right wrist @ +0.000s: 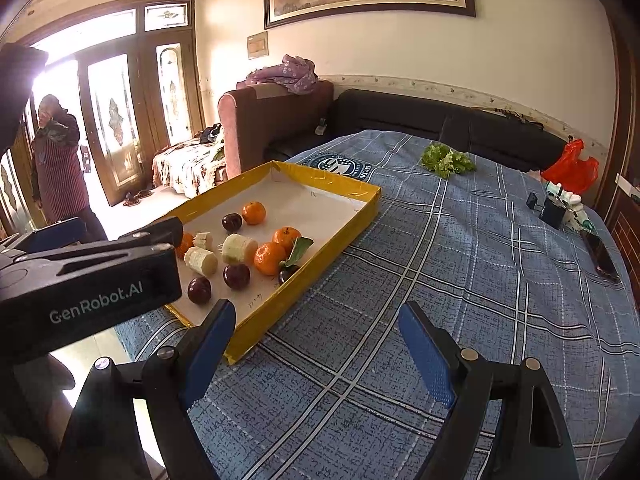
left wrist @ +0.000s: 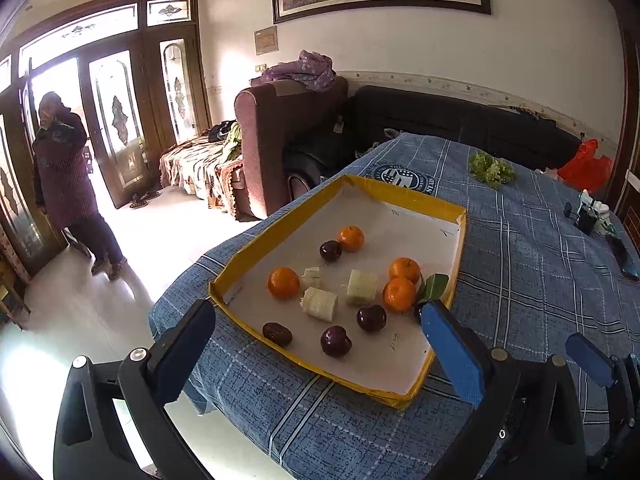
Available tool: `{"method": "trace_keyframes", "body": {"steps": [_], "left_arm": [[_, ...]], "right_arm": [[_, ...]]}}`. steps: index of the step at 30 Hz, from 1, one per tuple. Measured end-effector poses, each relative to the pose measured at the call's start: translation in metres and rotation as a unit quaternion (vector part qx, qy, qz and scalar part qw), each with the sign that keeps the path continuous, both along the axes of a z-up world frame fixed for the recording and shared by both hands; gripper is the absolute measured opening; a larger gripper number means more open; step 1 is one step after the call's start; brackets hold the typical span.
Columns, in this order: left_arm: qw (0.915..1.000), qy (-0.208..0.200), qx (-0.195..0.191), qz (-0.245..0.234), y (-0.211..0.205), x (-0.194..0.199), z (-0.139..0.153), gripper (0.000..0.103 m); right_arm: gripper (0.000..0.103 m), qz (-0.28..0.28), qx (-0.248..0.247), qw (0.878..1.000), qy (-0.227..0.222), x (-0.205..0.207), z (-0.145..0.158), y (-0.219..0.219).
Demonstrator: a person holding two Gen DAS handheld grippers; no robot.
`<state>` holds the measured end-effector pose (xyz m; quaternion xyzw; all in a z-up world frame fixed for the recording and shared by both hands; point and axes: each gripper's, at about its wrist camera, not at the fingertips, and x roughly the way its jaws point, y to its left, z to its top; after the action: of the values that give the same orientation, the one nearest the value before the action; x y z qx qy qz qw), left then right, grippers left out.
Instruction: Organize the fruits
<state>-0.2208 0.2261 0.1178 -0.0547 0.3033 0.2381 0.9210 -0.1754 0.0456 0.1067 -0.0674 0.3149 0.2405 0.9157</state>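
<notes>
A shallow tray with a yellow rim (left wrist: 404, 400) (right wrist: 348, 188) lies on the blue checked tablecloth (right wrist: 440, 280). On its white floor are several oranges (left wrist: 283, 283) (right wrist: 253, 213), several dark plums (left wrist: 335, 341) (right wrist: 236, 276), three pale cut fruit pieces (left wrist: 362, 287) (right wrist: 239, 249) and a brown date (left wrist: 277, 334). My left gripper (left wrist: 318, 308) hovers open over the tray's near edge, touching no fruit. To the right of the tray, my right gripper (right wrist: 316, 312) stands open above bare cloth with nothing between its blue pads (right wrist: 424, 356).
Green leafy lettuce (left wrist: 491, 169) (right wrist: 448, 162) and a red plastic bag (left wrist: 586, 164) (right wrist: 572, 168) lie at the table's far side. Small dark items (right wrist: 554, 210) sit near the right edge. A person (left wrist: 64, 172) stands by the door; sofas (left wrist: 288, 136) flank the table.
</notes>
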Motion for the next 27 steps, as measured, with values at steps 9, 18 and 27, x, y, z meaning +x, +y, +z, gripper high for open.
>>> {"method": "trace_keyframes", "body": {"steps": [9,18,27], "left_arm": [[0.9851,-0.139,0.047,0.09,-0.004,-0.06,0.05,0.103],[0.9872,-0.137,0.037,0.072,-0.004,-0.07,0.043,0.103],[0.9953,-0.078,0.027,0.05,-0.002,-0.046,0.015,0.103]], "right_arm": [[0.088,0.001,0.009,1.0,-0.015,-0.012,0.007,-0.009],[0.088,0.009,0.003,0.999,-0.033,-0.025,0.012,-0.008],[0.089,0.005,-0.025,0.999,-0.035,-0.03,0.004,-0.013]]}}
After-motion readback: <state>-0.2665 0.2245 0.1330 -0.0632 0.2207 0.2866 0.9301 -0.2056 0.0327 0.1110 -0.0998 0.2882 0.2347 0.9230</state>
